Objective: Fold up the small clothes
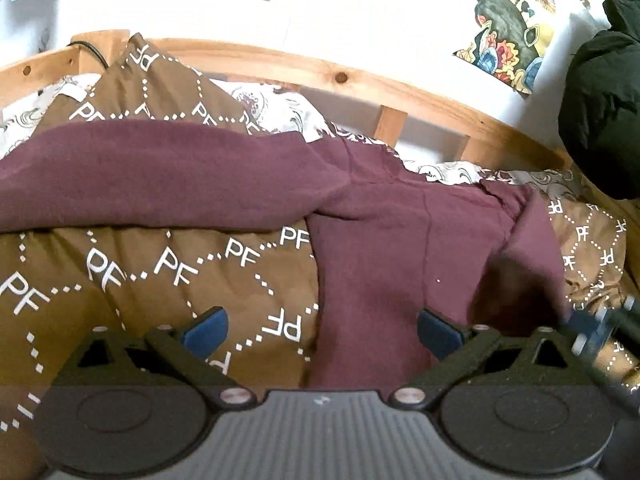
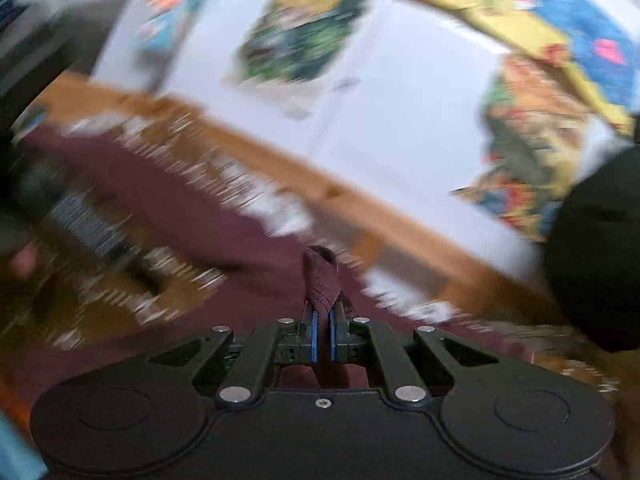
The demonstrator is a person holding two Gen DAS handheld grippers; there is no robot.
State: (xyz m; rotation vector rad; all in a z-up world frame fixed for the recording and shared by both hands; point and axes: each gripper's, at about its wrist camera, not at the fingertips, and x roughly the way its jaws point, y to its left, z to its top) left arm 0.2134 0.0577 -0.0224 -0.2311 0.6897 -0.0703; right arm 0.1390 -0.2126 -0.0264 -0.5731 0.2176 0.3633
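A fold is judged underway: maroon garment (image 1: 248, 176), spread on the bed's brown quilt (image 1: 132, 280), is pinched by the right tool (image 2: 322, 330); left tool (image 1: 322, 330) is held agape nr its hem, to be closed next.

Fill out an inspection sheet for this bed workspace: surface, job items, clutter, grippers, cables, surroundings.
Surface: brown PF-print duvet on a wooden bed frame.
Job's things: maroon garment spread across the duvet, partly folded.
Clutter: black garment at the right edge.
Grippers: left gripper open above the duvet and garment; right gripper shut on a maroon fold, view blurred.
Cables: black cable by the frame's left corner.
Surroundings: white wall with colourful stickers.
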